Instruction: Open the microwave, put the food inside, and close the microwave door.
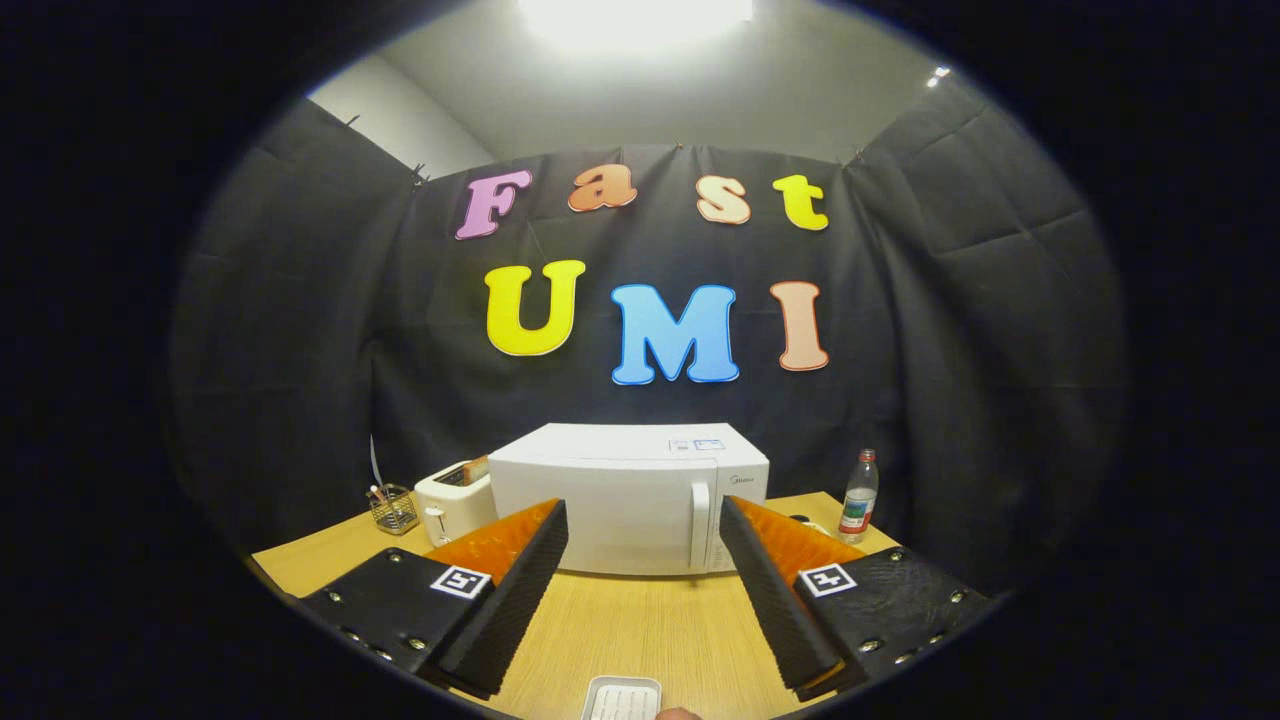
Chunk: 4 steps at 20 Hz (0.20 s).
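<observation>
The fingers (pixel 643 540) stand wide apart with nothing between them, raised above the wooden worktop (pixel 640 630) and aimed straight at the microwave (pixel 630 500). The microwave sits well beyond the fingertips, at the back of the worktop against the booth's wall, its door shut and its front face square to the fingers. Its upright door handle (pixel 700 525) runs top to bottom just beside the control strip, so it lies ahead and slightly toward the right finger rather than dead centre.

A small white tray (pixel 622 698), which I take to be the food's dish, lies on the worktop below and nearer than the fingertips, roughly midway between the two fingers; what it holds is too small to tell. A toaster (pixel 455 503) and a wire basket (pixel 393 508) stand beyond the left finger, a bottle (pixel 859 497) beyond the right.

With the tray out on the worktop and the door closed, the handle's vertical line is what a grip would have to meet.
</observation>
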### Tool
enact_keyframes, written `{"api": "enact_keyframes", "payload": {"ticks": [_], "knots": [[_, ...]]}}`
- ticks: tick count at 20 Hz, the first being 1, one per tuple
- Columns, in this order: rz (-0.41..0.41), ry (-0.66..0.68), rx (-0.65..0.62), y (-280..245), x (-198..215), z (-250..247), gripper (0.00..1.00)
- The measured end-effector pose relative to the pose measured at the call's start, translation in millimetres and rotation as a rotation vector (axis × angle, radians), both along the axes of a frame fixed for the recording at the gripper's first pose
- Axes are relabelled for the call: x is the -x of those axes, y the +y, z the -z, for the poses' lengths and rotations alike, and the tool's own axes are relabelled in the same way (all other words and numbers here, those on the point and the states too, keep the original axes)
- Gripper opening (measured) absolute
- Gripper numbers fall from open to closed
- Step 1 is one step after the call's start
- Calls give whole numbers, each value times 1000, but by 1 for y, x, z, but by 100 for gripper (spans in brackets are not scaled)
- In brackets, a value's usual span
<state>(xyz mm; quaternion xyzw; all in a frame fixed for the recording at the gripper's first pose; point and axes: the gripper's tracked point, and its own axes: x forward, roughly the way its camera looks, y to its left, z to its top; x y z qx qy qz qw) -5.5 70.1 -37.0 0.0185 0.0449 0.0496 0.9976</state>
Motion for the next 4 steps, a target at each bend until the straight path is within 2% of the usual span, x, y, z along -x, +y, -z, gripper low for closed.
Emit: {"api": "enact_keyframes", "payload": {"ticks": [4], "knots": [[7, -7, -31, -3, 15, -11, 97]]}}
